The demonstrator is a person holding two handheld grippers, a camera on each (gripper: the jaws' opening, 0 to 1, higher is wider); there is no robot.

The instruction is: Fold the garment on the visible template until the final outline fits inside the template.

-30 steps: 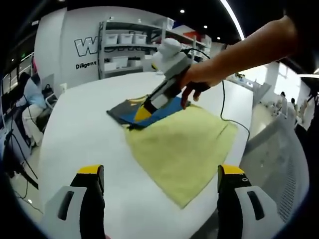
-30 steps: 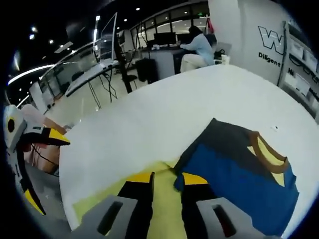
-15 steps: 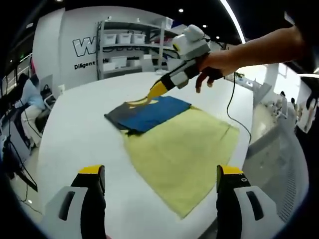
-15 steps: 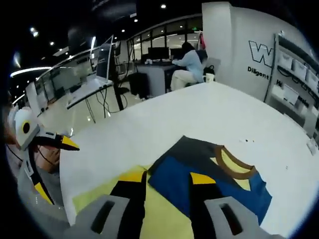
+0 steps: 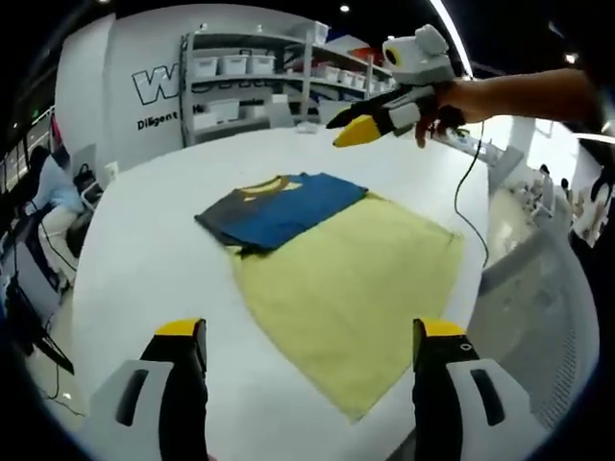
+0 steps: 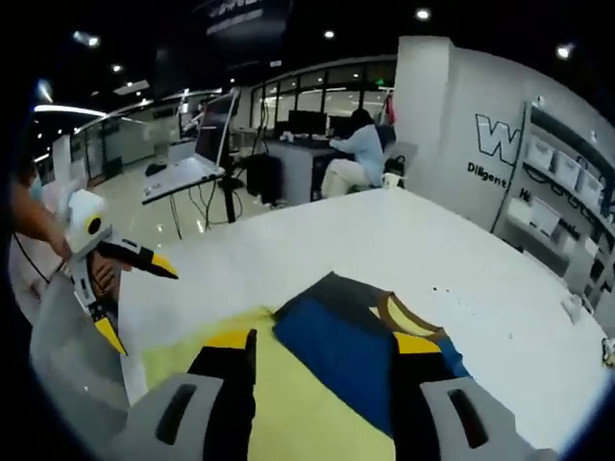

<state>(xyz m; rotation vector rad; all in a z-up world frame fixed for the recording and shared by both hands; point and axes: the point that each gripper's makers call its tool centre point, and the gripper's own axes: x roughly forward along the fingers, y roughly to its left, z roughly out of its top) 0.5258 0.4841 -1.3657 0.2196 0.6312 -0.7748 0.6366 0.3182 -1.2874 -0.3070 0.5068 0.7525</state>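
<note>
White tabletop (image 5: 144,250) under office lights, shelving (image 5: 250,82) behind. Seen from the left gripper view: folded garment (image 5: 279,206), blue and dark grey with a brown collar, lying flat on the far end of the yellow template (image 5: 356,298), one dark corner spilling just past the template's edge. Left gripper (image 5: 303,336) low at the template's near side, jaws wide apart, nothing between them. Right gripper (image 5: 384,115) raised in a hand (image 5: 452,96) well above and beyond the garment, yellow tips apparently close together, though hard to tell for sure.

Seen from the right gripper view: same garment (image 6: 346,331) at the template's (image 6: 288,403) far end, framed between the right gripper's (image 6: 322,351) own jaws, parted and empty. Left gripper (image 6: 115,279) held off the template's opposite side, beyond the table edge, jaws spread.

Likely light, limp and thin, prone to sliding on the smooth top; best pinched at the overhanging dark corner or a folded edge.
</note>
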